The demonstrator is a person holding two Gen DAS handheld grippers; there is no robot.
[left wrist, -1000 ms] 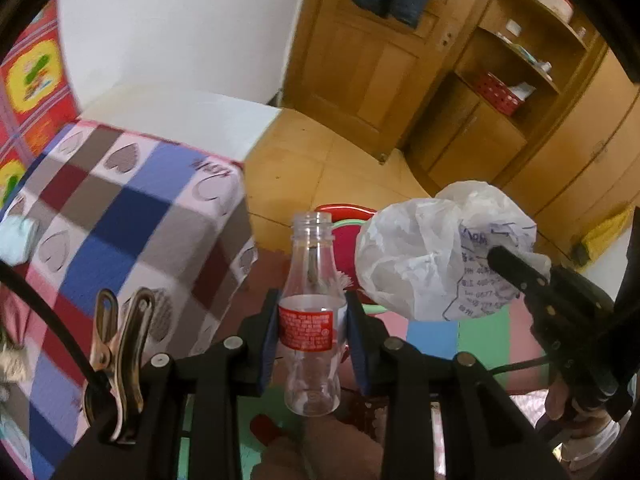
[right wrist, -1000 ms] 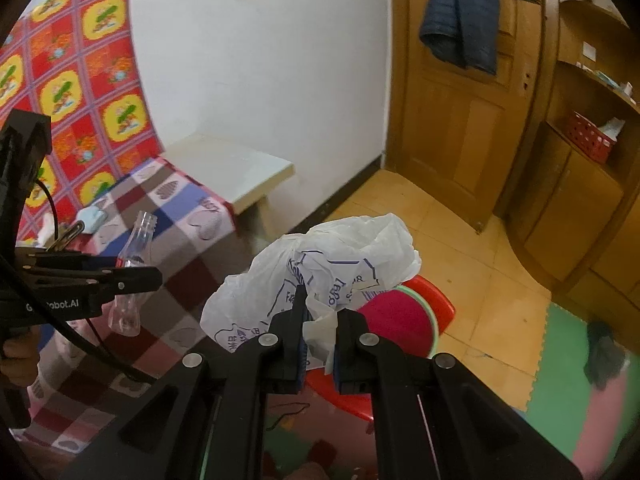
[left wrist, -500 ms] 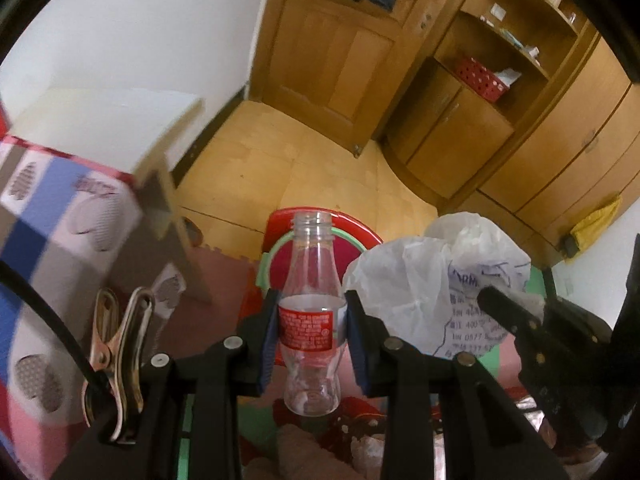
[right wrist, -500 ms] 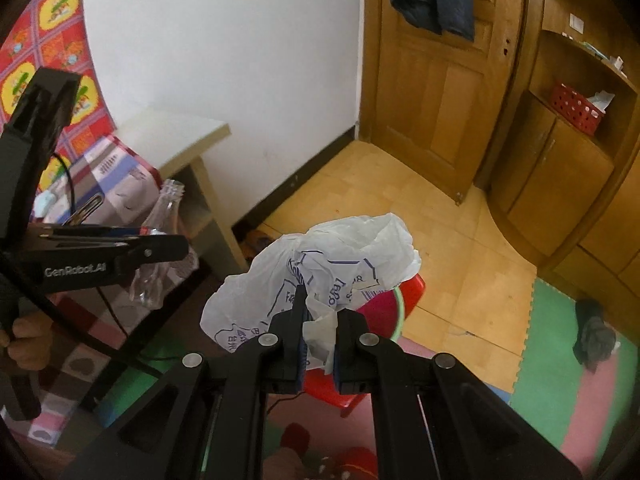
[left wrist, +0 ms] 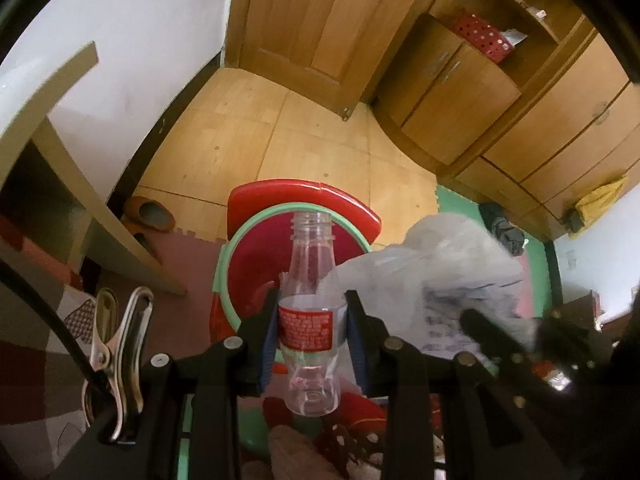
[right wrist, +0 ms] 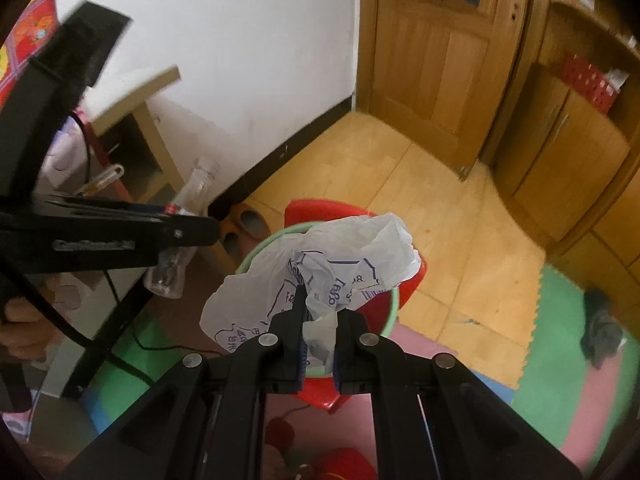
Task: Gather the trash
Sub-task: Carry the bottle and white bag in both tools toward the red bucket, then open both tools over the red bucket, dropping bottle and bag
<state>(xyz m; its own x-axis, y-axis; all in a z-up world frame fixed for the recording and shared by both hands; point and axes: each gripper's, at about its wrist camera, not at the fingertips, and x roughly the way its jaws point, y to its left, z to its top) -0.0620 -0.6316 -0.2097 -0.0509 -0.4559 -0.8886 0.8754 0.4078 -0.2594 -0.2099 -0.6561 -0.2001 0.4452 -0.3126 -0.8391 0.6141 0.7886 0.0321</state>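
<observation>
The bin (left wrist: pixel 224 264) has neared; only right wrist shows slippers (right wrist: pixel 244 226).

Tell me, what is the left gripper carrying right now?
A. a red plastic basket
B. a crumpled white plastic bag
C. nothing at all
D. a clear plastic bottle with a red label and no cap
D: in the left wrist view the left gripper has its fingers pressed on the red label of the clear plastic bottle, whose neck is open, while the white plastic bag sits in the right gripper.
</observation>
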